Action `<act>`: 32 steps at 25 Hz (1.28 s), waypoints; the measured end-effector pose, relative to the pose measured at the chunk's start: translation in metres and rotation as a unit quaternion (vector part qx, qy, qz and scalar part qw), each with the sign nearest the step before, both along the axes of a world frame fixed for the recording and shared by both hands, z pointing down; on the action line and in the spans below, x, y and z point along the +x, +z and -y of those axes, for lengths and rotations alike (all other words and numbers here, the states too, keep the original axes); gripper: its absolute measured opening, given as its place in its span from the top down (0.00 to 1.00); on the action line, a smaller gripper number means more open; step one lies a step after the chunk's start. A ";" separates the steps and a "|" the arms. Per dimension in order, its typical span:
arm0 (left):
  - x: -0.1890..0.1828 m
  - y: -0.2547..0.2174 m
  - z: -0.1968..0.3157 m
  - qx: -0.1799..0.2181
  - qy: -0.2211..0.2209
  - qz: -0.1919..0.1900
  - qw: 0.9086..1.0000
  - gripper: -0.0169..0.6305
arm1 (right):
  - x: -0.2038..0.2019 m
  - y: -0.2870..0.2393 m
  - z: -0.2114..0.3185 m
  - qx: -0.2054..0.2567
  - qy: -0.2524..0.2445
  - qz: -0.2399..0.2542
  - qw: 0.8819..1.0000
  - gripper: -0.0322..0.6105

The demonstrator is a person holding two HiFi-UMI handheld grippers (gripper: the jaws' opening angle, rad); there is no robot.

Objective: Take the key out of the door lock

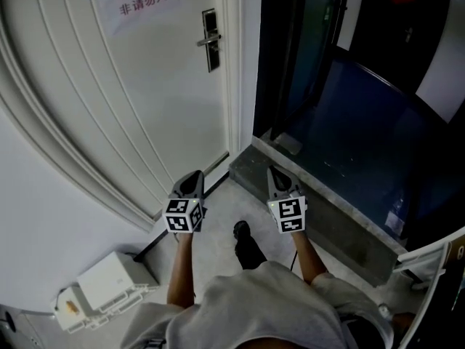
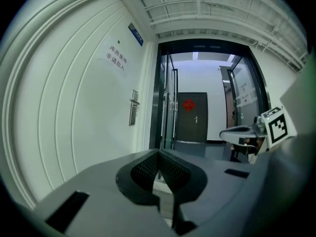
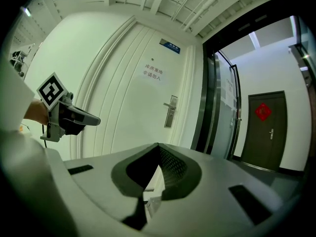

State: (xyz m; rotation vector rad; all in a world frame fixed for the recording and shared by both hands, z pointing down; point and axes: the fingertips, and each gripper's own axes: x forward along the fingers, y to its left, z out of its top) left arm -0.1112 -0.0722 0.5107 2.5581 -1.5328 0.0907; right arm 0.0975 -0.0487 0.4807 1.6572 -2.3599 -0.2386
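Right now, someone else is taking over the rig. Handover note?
Left gripper: jaws shut, empty, held low, well short of the door.
Right gripper: jaws shut, empty, low beside the left one.
Door lock: on the closed white door, up ahead of both grippers; key too small to make out from here.
Done: nothing, lock not yet reached.
Left: approach the lock, open a gripper, grip the key, pull it out.

White wall [image 1: 51, 195], grey floor [image 1: 218, 227], stone threshold [image 1: 327, 202] (speckled grey)
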 end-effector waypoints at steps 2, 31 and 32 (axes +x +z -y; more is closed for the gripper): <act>0.000 0.003 0.022 -0.002 -0.001 0.001 1.000 0.95 | -0.003 0.002 0.023 0.000 -0.004 0.001 1.000 0.91; -0.013 -0.031 0.410 0.017 -0.039 0.029 0.999 0.95 | -0.031 -0.028 0.433 0.014 -0.061 0.008 0.998 0.91; -0.012 -0.029 0.418 0.015 -0.040 0.030 0.999 0.95 | -0.031 -0.028 0.441 0.013 -0.062 0.010 0.998 0.91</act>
